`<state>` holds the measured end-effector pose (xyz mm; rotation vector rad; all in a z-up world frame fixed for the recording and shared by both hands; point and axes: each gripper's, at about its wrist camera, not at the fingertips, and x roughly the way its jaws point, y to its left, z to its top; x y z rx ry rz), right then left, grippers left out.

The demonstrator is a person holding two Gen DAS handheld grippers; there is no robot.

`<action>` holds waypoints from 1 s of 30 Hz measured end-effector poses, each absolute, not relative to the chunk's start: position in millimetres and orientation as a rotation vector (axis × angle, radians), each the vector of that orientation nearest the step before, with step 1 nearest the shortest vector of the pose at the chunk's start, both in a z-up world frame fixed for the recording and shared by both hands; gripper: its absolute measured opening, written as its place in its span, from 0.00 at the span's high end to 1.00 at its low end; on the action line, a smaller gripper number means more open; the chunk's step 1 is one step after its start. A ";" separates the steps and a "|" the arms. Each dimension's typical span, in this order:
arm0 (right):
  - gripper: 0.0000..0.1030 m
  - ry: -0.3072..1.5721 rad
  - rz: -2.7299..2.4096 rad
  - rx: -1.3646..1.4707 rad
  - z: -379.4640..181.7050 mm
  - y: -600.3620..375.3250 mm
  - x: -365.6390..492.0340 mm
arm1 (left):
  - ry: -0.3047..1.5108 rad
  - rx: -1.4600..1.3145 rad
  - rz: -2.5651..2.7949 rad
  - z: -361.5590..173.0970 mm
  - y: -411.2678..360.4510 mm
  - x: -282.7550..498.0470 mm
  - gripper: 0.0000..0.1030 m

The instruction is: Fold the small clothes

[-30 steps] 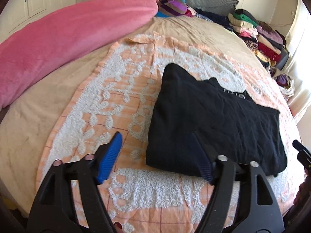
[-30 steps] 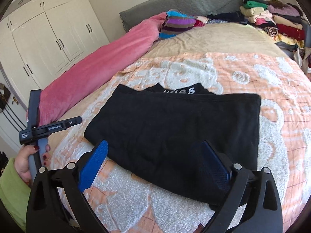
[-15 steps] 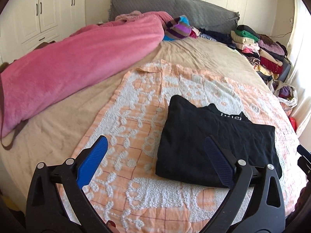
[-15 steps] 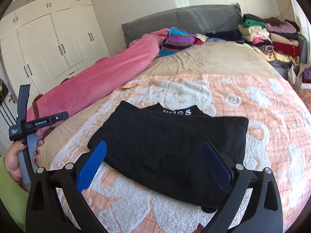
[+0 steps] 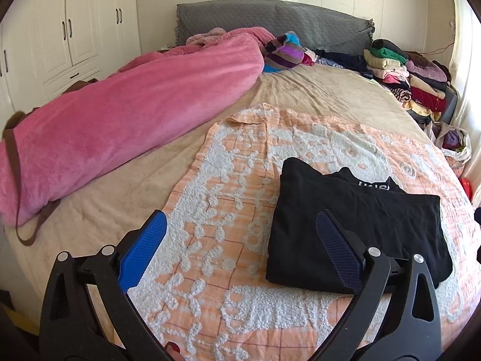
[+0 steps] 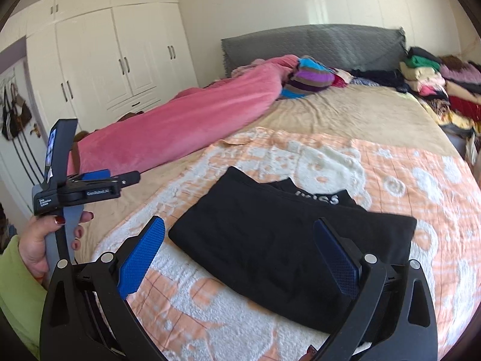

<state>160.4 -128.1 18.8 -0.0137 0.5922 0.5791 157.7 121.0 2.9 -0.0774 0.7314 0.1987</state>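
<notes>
A black garment (image 5: pixel 357 222) lies folded into a flat rectangle on the orange and white towel (image 5: pixel 240 186), with white lettering at its far edge. It also shows in the right wrist view (image 6: pixel 282 240). My left gripper (image 5: pixel 240 246) is open and empty, held above the towel to the near left of the garment. It also shows from the side at the left of the right wrist view (image 6: pixel 99 180), held in a hand. My right gripper (image 6: pixel 239 258) is open and empty, held above the garment's near edge.
A rolled pink blanket (image 5: pixel 126 111) lies along the left side of the bed. A striped cushion (image 5: pixel 285 51) and the grey headboard (image 5: pixel 270 21) are at the far end. Stacks of folded clothes (image 5: pixel 402 72) line the far right. White wardrobes (image 6: pixel 114 57) stand to the left.
Both grippers have lifted and pulled back from the folded black garment, so more of the bed shows. Both stay open and empty. The garment has not moved.
</notes>
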 end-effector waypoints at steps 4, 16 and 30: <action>0.04 0.582 0.595 -0.058 16.6 -113.0 161.9 | 0.749 -0.081 0.195 -4.6 123.4 159.4 0.09; 0.04 0.619 0.654 -0.082 -4.2 -77.1 187.5 | 0.817 -0.114 0.217 -32.2 141.0 174.3 0.09; 0.04 0.701 0.640 -0.214 -68.3 -40.5 200.8 | 0.893 -0.120 0.204 -63.4 141.0 190.2 0.09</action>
